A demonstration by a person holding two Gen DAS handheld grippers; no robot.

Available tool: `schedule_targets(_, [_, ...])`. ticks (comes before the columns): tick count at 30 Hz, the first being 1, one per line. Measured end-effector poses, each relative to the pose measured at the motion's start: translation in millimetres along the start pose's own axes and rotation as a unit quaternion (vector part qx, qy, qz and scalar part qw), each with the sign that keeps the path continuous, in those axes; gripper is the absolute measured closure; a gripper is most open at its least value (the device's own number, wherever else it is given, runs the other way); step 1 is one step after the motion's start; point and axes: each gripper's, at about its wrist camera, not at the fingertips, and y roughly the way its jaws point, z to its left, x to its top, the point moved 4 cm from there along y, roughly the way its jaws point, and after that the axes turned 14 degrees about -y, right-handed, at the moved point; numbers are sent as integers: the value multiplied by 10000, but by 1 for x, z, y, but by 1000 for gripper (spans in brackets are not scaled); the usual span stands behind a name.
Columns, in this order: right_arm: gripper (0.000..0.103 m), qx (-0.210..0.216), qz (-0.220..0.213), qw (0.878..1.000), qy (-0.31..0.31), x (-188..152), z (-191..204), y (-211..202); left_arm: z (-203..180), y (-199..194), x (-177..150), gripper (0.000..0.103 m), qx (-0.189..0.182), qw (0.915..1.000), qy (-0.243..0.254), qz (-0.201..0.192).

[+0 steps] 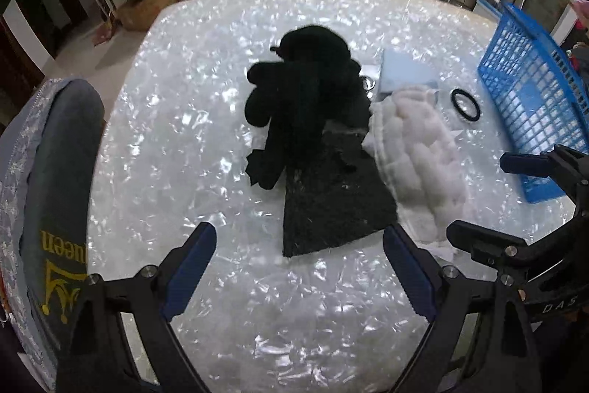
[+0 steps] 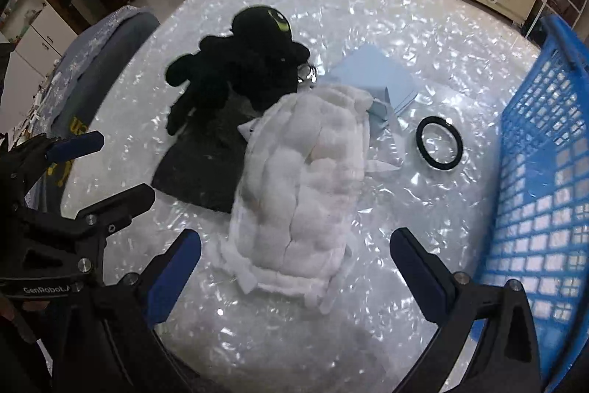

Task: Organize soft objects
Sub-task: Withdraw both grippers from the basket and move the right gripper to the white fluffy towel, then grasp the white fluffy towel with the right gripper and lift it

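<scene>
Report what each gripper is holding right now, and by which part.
Nothing is held. The left gripper and right gripper both hang open above the table, short of the black cloth and white padded cloth.

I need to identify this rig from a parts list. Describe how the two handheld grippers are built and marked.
Both match: the left gripper and right gripper have angular black frames joined by silver round-headed screws. Each has two fingers faced with dark blue ribbed pads. White lettering marks the bodies: "GenRobot" on the left one, as the right camera shows it, and "DAS" on the right one, as the left camera shows it. No cables or sleeves show.
</scene>
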Motion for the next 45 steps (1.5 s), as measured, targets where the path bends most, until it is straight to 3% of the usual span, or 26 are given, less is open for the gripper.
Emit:
schedule_targets(8, [1, 68, 224, 9997, 29, 5, -4, 25, 5, 30, 4, 12, 108, 9997, -9, 232])
schedule_targets(11, [10, 237, 312, 9992, 39, 6, -3, 35, 6, 39, 4, 12, 161, 9995, -14, 288])
schedule_targets(16, [24, 31, 265, 9996, -137, 10, 3, 38, 3, 48, 4, 12, 245, 9991, 10, 360])
schedule_targets(18, [42, -126, 274, 9993, -227, 10, 4, 36, 2, 49, 3, 12, 309, 9989, 66, 340])
schedule_targets(21, [52, -83, 227, 9996, -143, 11, 4, 35, 0, 46, 2, 12, 50, 9992, 59, 387])
schedule_targets(27, [67, 13, 154, 9998, -93, 8, 5, 31, 0, 42, 0, 12, 90, 9994, 86, 332])
schedule_targets(36, [72, 55, -72, 9997, 216, -1, -8, 6, 2, 33, -1, 12, -62, 9988, -157, 465])
schedule_targets(38, [72, 47, -140, 9996, 248, -3, -9, -4, 0, 32, -4, 12, -266, 9981, -168, 527])
schedule_targets(45, [73, -38, -440, 9988, 209, -4, -18, -44, -11, 20, -5, 12, -336, 9985, 45, 438])
